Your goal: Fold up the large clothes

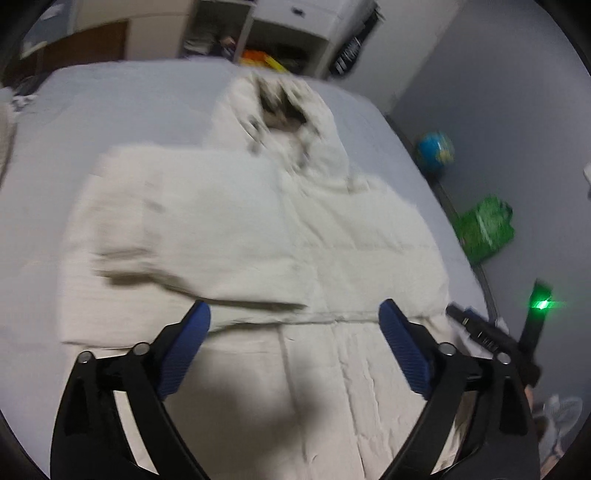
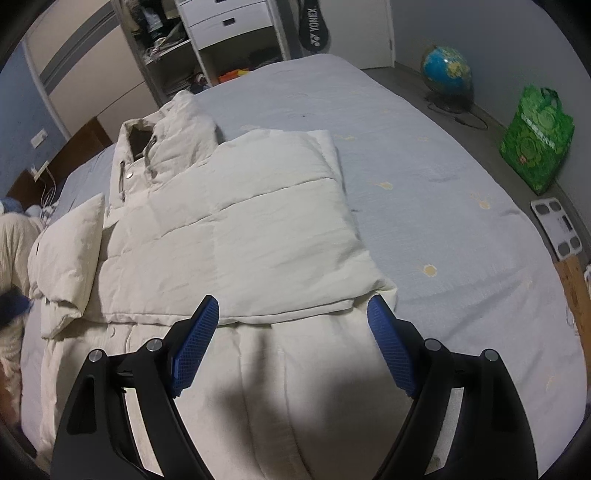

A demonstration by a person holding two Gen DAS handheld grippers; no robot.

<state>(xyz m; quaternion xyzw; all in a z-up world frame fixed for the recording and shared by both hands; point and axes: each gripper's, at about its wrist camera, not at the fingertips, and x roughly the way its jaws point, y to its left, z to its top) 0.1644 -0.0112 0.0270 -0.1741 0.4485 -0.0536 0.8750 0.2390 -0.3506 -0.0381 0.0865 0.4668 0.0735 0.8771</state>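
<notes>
A cream quilted puffer jacket [image 1: 229, 229] lies flat on the grey-blue bed [image 1: 110, 110], hood toward the far end, both sleeves folded across its chest. My left gripper [image 1: 295, 314] is open and empty, hovering above the jacket's lower body. In the right wrist view the same jacket [image 2: 240, 229] shows its right sleeve folded over the front, and my right gripper [image 2: 291, 310] is open and empty above the lower hem area. The other gripper's black body [image 1: 491, 336] with a green light shows at the left view's right edge.
A green bag [image 2: 535, 140] and a globe [image 2: 447, 72] stand on the floor right of the bed [image 2: 443, 184]. A white scale [image 2: 559, 225] lies near the bed's corner. White drawers and shelves [image 2: 229, 22] stand beyond the far end. More cream fabric [image 2: 11, 243] lies at the left.
</notes>
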